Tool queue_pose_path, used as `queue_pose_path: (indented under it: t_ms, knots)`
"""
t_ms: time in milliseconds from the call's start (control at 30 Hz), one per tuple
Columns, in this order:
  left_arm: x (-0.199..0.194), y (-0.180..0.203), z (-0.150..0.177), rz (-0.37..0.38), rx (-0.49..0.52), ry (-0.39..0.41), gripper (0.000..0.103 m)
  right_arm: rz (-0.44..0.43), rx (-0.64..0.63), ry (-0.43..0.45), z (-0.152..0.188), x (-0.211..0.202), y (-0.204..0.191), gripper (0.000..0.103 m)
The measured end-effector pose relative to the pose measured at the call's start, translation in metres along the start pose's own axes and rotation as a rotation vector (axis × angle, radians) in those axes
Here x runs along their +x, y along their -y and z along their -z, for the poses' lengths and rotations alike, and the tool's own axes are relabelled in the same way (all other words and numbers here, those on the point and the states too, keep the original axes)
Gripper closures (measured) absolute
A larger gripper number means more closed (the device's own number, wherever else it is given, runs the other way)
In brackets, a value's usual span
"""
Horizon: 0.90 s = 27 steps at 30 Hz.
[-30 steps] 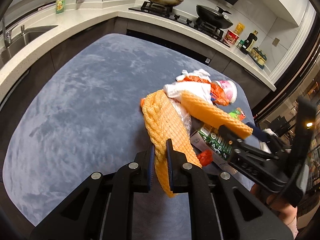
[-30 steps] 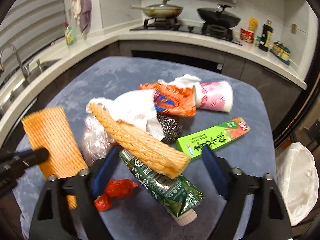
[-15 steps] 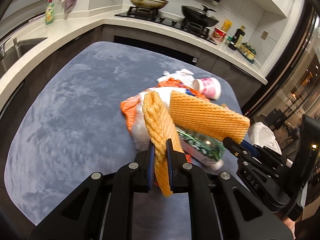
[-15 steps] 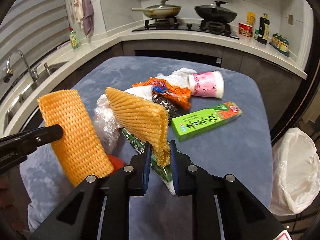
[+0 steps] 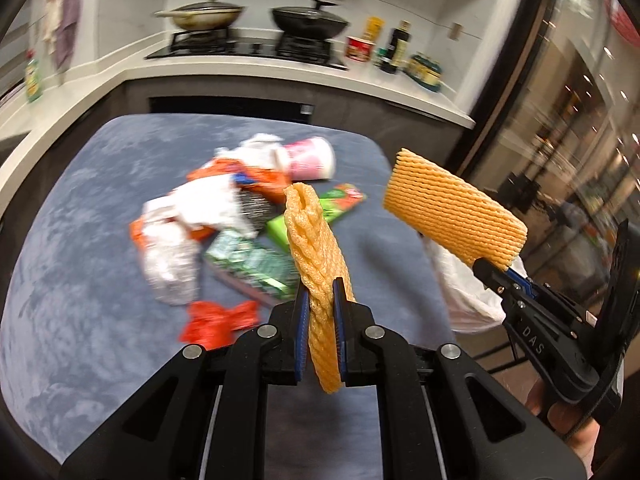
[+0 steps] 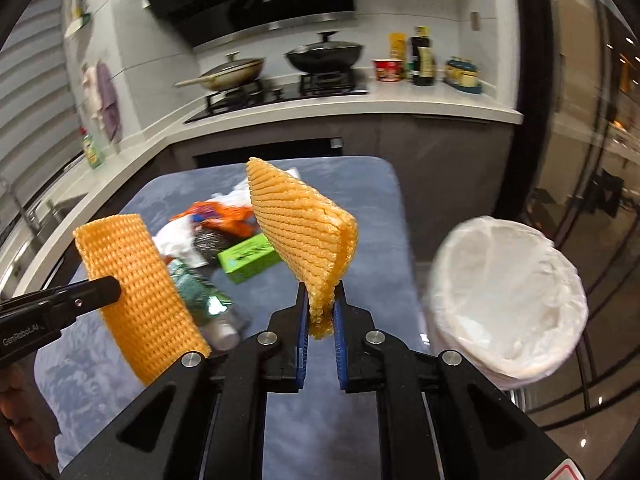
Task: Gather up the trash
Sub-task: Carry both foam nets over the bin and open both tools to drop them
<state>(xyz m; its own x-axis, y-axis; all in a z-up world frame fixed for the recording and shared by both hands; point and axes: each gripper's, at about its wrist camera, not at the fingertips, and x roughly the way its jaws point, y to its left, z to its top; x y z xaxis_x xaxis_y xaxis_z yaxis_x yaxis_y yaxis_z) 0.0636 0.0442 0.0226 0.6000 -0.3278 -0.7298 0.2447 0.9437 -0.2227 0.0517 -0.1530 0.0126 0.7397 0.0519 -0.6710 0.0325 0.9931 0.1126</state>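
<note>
Both foam nets [image 5: 318, 256] lifted, gripper-clamped.

The right gripper [image 6: 321, 318] closed on one orange foam net sleeve [image 6: 303, 232], lifted it off the blue table [image 6: 372, 248] and swung toward the white-lined bin [image 6: 506, 296]; the left gripper [image 5: 321, 306] raised its own orange foam net [image 5: 318, 252].

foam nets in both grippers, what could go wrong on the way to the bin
The right gripper pinches only the bottom tip of its foam net, so it may slip out short of the lined trash bin. The left gripper holds the other foam net mid-length; its loose ends could snag the bin's rim. The two grippers are close and might bump over the opening.
</note>
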Motion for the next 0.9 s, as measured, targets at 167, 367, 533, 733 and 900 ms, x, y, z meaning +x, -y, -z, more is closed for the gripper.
queue_pose_path:
  t_ms: [167,367,533,733,900]
  knots:
    - [0.019,0.048,-0.008,0.069,0.076,-0.014,0.092,0.119,0.114,0.004,0.01,-0.009,0.067,0.093]
    - [0.057,0.116,-0.02,0.159,0.181,-0.031,0.092,0.247,0.226,-0.033,0.028,-0.002,0.141,0.093]
    - [0.102,0.165,-0.029,0.243,0.231,-0.068,0.092,0.311,0.258,-0.072,0.038,0.017,0.176,0.093]
    - [0.15,0.205,-0.026,0.244,0.285,-0.117,0.091,0.321,0.287,-0.1,0.05,0.032,0.194,0.092]
    - [0.178,0.224,-0.026,0.24,0.312,-0.14,0.091,0.332,0.313,-0.109,0.053,0.04,0.208,0.088]
